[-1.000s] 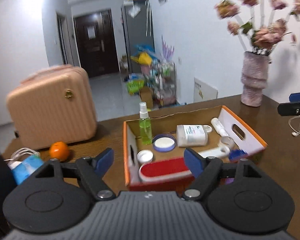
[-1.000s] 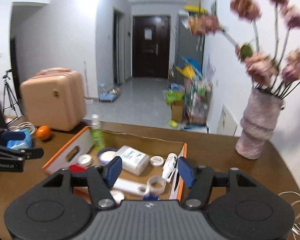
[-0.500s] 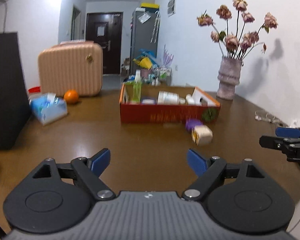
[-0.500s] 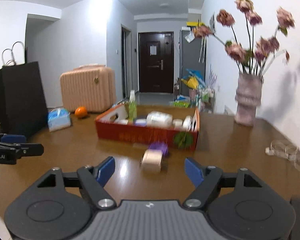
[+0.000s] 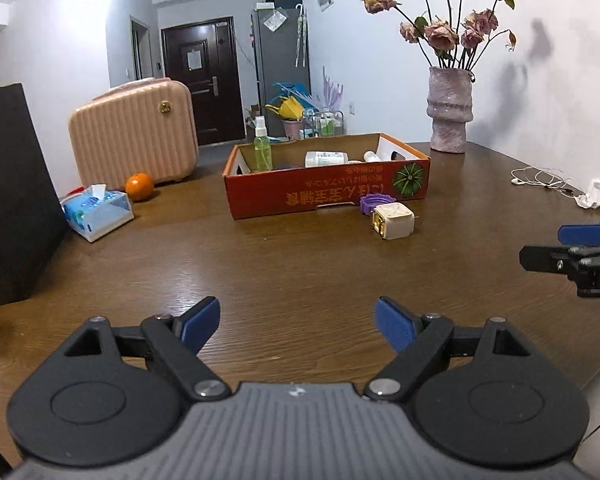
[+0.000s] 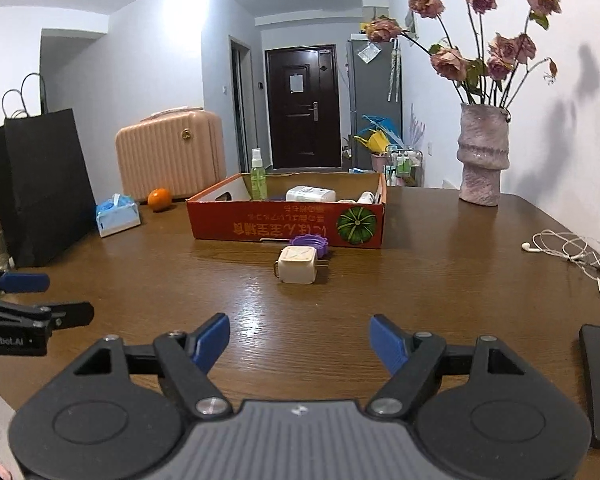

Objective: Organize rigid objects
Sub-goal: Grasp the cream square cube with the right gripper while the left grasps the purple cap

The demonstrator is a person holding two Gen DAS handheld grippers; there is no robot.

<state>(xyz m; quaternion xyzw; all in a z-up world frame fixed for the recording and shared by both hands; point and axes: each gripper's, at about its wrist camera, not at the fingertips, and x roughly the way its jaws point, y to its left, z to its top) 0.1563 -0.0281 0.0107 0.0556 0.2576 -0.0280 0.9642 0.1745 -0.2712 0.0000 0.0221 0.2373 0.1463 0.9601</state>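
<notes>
right wrist view is showing me hovering low over the worktop (image 6: pixel 440 264) with my right gripper (image 6: pixel 300 340) released, jaws spread wide and carrying nothing; my left gripper (image 5: pixel 297 322) is likewise spread and empty, off to my left side. ahead of me, the cream cube-shaped plug (image 6: pixel 298 266) is lying on the worktop just in front of the red cardboard box (image 6: pixel 288 226), and the purple lid (image 6: pixel 310 243) is sitting right behind it, touching or nearly touching the box wall; i cannot tell which. inside the box i am seeing a green spray bottle (image 6: pixel 259 178) standing upright and a white bottle (image 6: pixel 311 193) lying down. i am judging the step in hand to be fetching the plug, since it is lying almost dead ahead of my right jaws. to do it well, i am thinking of coming in level and centred on the cube's flat sides, closing across the body, not the metal prongs, and lifting clear of the purple lid before carrying it over the box's near wall, so i am not nudging the lid or clipping the cardboard edge.
</notes>
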